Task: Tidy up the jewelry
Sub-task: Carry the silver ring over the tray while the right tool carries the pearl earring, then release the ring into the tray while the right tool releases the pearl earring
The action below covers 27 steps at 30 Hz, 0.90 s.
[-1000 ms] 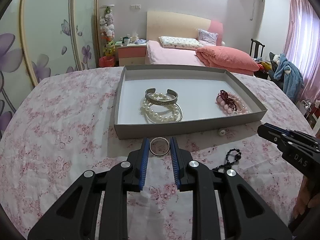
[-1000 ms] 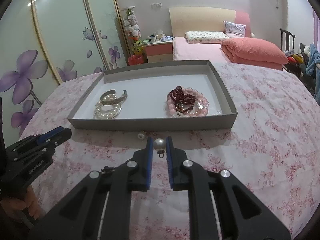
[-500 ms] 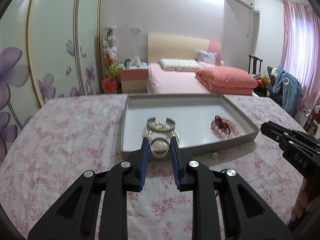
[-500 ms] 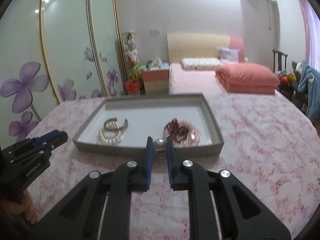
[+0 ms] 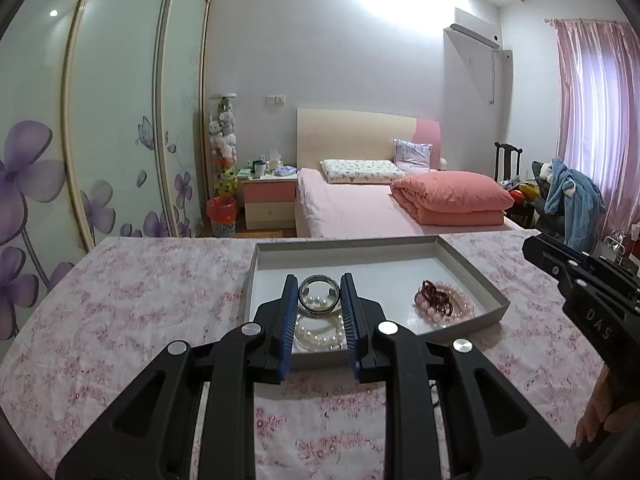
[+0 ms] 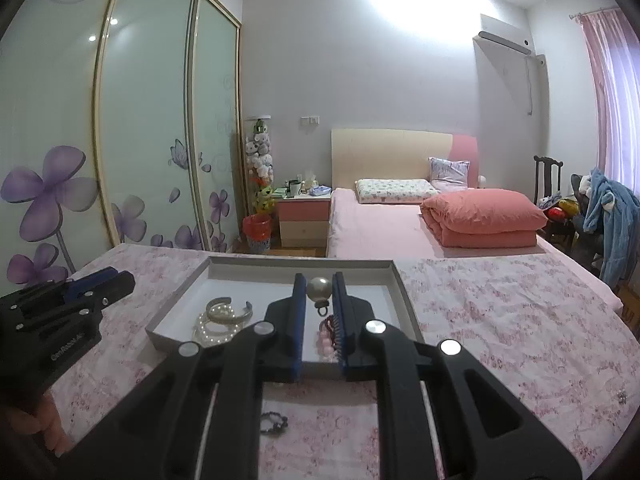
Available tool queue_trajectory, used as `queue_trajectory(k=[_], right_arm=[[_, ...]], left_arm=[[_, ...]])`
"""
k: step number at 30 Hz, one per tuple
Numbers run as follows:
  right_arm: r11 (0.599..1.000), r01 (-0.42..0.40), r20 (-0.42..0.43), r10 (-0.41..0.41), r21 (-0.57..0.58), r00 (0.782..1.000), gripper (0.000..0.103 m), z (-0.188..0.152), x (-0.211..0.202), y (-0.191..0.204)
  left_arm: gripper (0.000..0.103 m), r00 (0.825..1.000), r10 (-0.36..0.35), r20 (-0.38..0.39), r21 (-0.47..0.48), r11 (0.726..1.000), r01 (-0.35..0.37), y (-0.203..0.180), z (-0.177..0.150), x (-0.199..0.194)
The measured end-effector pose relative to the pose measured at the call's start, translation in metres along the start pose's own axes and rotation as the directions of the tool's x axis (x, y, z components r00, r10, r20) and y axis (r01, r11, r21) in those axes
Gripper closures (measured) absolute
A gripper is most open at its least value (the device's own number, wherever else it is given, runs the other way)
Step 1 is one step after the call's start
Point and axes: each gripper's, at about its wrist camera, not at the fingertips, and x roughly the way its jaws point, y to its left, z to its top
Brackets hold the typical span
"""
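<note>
My left gripper point(image 5: 319, 294) is shut on a silver ring point(image 5: 319, 294), held in the air over the near left part of the grey tray point(image 5: 472, 276). Pearl bracelets point(image 5: 318, 330) lie in the tray under it, and pink and dark red bead bracelets point(image 5: 442, 304) lie at the right. My right gripper point(image 6: 318, 290) is shut on a pearl pendant point(image 6: 318, 289), raised over the tray point(image 6: 176, 294). In the right wrist view the pearl bracelets and silver cuff point(image 6: 222, 316) lie at the left, and pink beads point(image 6: 326, 340) show between the jaws.
The tray sits on a table with a pink floral cloth point(image 5: 132, 304). A black bead piece point(image 6: 274, 424) lies on the cloth in front of the tray. A small item point(image 6: 621, 397) lies at the far right. A bed point(image 5: 360, 204) stands behind.
Both grippers have lifted off the cloth with the ring and the pearl pendant and moved forward over the tray. The view has tilted up towards the room.
</note>
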Motion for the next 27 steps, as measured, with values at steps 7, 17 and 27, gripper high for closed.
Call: queue_trajectory(k=[7,17,27], right_arm=[[1.000,-0.002,0.005,0.002,-0.007,1.000,0.089,0.004,0.014,0.001],[1.000,-0.005,-0.011,0.005,-0.001,1.000,0.089,0.009,0.042,-0.004],[0.999,-0.019,-0.064,0.021,0.026,0.998,0.089,0.009,0.083,-0.011]], left_arm=[[0.080,1.000,-0.004,0.012,0.005,1.000,0.004,-0.003,0.004,0.011],[0.080,1.000,-0.024,-0.011,0.007,1.000,0.024,-0.008,0.006,0.040],[0.080,0.999,-0.030,-0.043,0.009,0.999,0.030,-0.011,0.006,0.070]])
